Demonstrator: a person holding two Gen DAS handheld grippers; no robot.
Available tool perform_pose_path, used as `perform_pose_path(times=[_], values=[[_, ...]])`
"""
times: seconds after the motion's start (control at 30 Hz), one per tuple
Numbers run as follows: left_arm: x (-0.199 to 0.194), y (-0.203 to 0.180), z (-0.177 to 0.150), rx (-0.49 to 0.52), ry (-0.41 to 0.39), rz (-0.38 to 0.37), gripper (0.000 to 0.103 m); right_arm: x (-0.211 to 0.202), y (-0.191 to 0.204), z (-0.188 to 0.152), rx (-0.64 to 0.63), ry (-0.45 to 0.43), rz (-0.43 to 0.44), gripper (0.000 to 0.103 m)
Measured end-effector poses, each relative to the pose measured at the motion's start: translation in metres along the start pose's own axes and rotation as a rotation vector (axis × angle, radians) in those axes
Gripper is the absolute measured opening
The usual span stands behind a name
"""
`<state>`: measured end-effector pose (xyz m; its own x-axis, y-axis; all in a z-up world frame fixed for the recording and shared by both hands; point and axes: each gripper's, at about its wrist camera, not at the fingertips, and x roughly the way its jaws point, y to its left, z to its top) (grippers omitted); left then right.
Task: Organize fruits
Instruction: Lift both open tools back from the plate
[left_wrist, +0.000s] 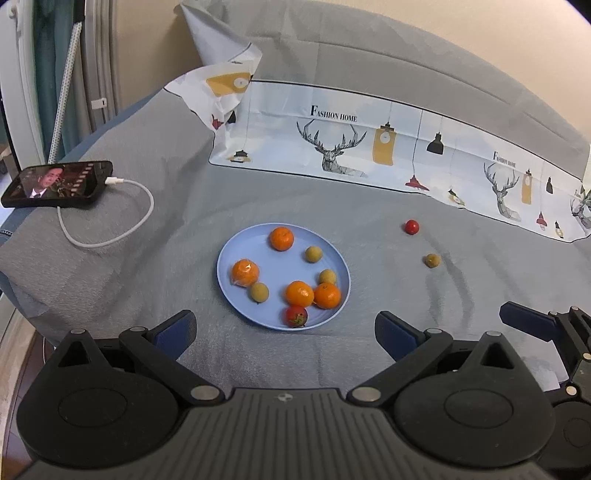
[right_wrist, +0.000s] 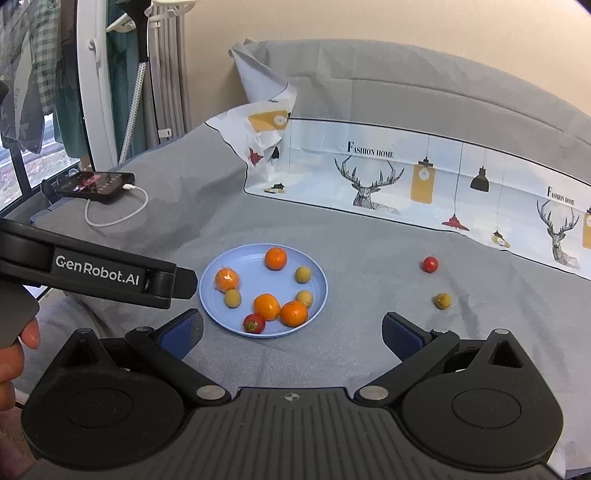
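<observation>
**Plate nearly filled, two fruits left out on the grey cover**

The blue plate (left_wrist: 229, 258) already carries most of the fruit: four mandarins, one of them in clear wrap (left_wrist: 245, 272), three small tan longan-like fruits, and a red cherry tomato (left_wrist: 296, 316) at the near rim. Two pieces lie outside it, well to the right on the grey cloth-covered surface (left_wrist: 166, 236): a loose cherry tomato (left_wrist: 411, 226) and, nearer the camera, a loose longan (left_wrist: 432, 260). By my reading the job is mostly done, with those two to be brought to the plate.

The left gripper (left_wrist: 284, 330) has its jaws spread wide and holds nothing, hanging just short of the plate's near rim. The right gripper (right_wrist: 291, 330) is likewise wide open and empty, between plate and stray fruits.

A phone (left_wrist: 55, 184) on a white charging cable (left_wrist: 122, 225) lies far left, a printed deer-pattern sheet (left_wrist: 369, 147) along the back. Nothing stands between the stray fruits and the plate; both are round and may roll on the soft cloth.
</observation>
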<state>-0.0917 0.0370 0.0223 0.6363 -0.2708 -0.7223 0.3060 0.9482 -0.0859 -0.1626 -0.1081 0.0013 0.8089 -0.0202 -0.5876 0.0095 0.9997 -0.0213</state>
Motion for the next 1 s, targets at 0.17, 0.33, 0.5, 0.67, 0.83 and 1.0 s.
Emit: perform_pose_path(times=[0.17, 0.33, 0.5, 0.67, 0.83, 1.0], values=[[-0.01, -0.003, -0.003, 0.014, -0.02, -0.004, 0.103, -0.008, -0.001, -0.002, 0.003, -0.02, -0.001, 0.102], [-0.018, -0.007, -0.004, 0.025, -0.041, -0.005, 0.103, -0.015, -0.002, -0.003, 0.011, -0.036, -0.009, 0.102], [-0.023, -0.006, -0.005, 0.031, -0.056, -0.004, 0.103, -0.019, -0.001, -0.003, 0.013, -0.049, -0.013, 0.102], [-0.025, -0.006, -0.005, 0.026, -0.06, -0.002, 0.103, -0.022, 0.002, -0.003, 0.004, -0.057, -0.012, 0.102], [-0.027, -0.005, -0.005, 0.028, -0.067, -0.004, 0.103, -0.024, 0.002, -0.003, 0.0, -0.064, -0.015, 0.102], [-0.027, -0.005, -0.005, 0.027, -0.066, -0.003, 0.103, -0.024, 0.002, -0.004, 0.0, -0.063, -0.016, 0.102]])
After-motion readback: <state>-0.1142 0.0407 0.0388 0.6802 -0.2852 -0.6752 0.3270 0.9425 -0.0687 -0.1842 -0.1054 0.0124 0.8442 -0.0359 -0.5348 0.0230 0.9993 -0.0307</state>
